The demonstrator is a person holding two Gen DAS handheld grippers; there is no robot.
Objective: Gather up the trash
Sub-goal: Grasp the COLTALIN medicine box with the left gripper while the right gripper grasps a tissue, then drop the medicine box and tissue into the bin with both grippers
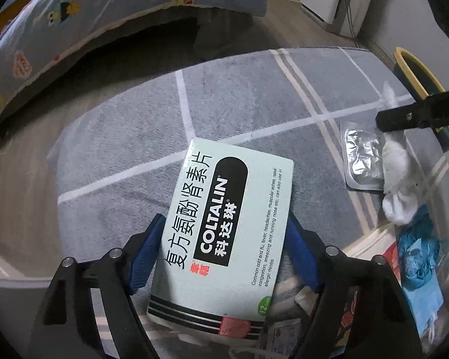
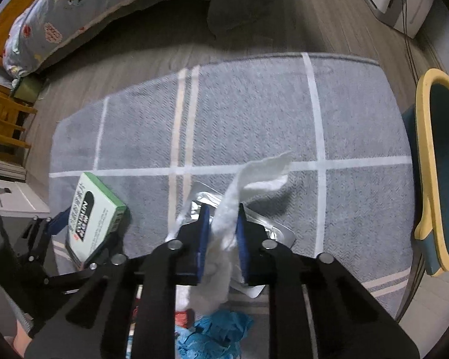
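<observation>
Left gripper [image 1: 224,254] straddles the Coltalin medicine box [image 1: 224,224] on the grey rug [image 1: 239,98]; pads look set against its edges. Right gripper [image 2: 223,239] is clamped on white tissue [image 2: 224,230]. Squeeze the box square, lift both straight, carry to the yellow-rimmed bin [image 2: 431,161] at three o'clock.

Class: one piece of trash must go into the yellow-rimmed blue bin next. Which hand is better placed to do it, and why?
Right. The right gripper is already shut on the crumpled white tissue, and the yellow-rimmed blue bin stands on its side. The left gripper flanks the pale green medicine box, farther off.
</observation>
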